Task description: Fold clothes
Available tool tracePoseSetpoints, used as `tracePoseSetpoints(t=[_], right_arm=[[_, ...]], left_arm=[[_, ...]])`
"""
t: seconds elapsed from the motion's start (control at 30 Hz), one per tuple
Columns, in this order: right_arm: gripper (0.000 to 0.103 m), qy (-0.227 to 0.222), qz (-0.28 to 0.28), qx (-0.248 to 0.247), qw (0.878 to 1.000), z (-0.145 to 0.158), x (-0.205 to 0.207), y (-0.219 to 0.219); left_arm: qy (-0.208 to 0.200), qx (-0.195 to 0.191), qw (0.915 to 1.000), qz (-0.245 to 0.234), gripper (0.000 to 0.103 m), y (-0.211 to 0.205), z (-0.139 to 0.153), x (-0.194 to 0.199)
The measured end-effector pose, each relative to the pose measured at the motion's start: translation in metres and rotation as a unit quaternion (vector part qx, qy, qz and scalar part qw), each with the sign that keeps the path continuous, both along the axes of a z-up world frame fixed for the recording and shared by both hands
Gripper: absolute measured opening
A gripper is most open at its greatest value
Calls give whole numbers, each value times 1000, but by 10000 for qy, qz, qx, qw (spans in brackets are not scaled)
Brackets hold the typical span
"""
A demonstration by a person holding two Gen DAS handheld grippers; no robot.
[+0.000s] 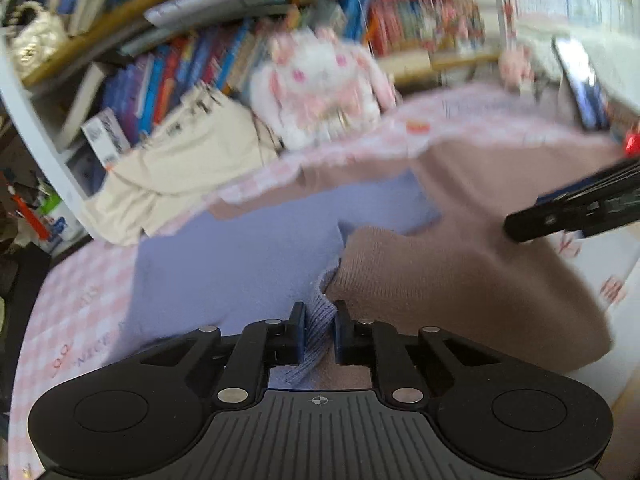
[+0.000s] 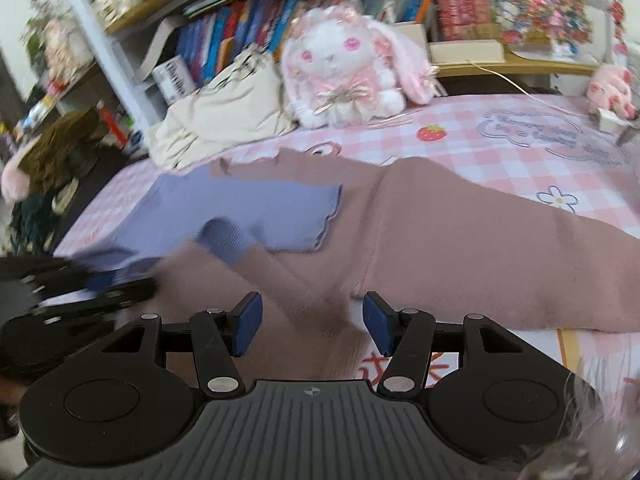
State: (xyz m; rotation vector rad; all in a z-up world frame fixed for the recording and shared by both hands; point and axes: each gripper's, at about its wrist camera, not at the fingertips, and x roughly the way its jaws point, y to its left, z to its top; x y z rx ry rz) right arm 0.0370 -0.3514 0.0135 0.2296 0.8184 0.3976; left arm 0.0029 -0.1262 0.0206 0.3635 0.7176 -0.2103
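A: Left wrist view — count? 
B: Two garments on the bed (image 1: 72,308): one lavender knit top (image 1: 224,264), one mauve sweater (image 1: 460,272). Left gripper (image 1: 320,330) clamped on the lavender ribbed cuff (image 1: 318,320). Right gripper's tip enters at the right edge.
A: Right wrist view? 
B: Right gripper (image 2: 312,326) jaws apart, nothing btwn, over the sweater's near sleeve. One plush rabbit (image 2: 344,68), one cream cloth heap (image 2: 224,120) by the bookshelf (image 2: 256,28) behind; pink check sheet bare at far right.
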Motion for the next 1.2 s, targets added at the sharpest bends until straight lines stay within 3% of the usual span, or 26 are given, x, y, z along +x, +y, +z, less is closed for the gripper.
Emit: tracePoseSetpoints(t=[0.17,0.4,0.7,0.87,0.93,1.07,1.1,1.2], right_arm=[[53,19,-97,87,9999,2,12,1],[53,267,81,180,9994,-4,18,10],[53,434,172,198,9987,-11,13,10],[53,313,105,153,9993,-5,7,2],[53,376,141,147,9991,-7,6,1],[53,632,350,-35,9974,-16,5,8],[53,660,434,-111,9968,-18,4,12],[51,681,649,-394,9948,-21,-1,20]], left_arm=[[-213,-230,9995,73,10,18,23,-25],[-445,-540,9950,706,7,58,40,-68],[397,-76,9859,1621,7,110,0,-98],[799,-35,9685,2357,7,143,-21,-112],[874,-159,9587,2700,15,160,-24,-117],[984,-454,9403,3226,19,183,-24,-123],[1011,-525,9366,3314,26,187,-24,-124],[1206,-486,9324,3371,34,187,-29,-123]])
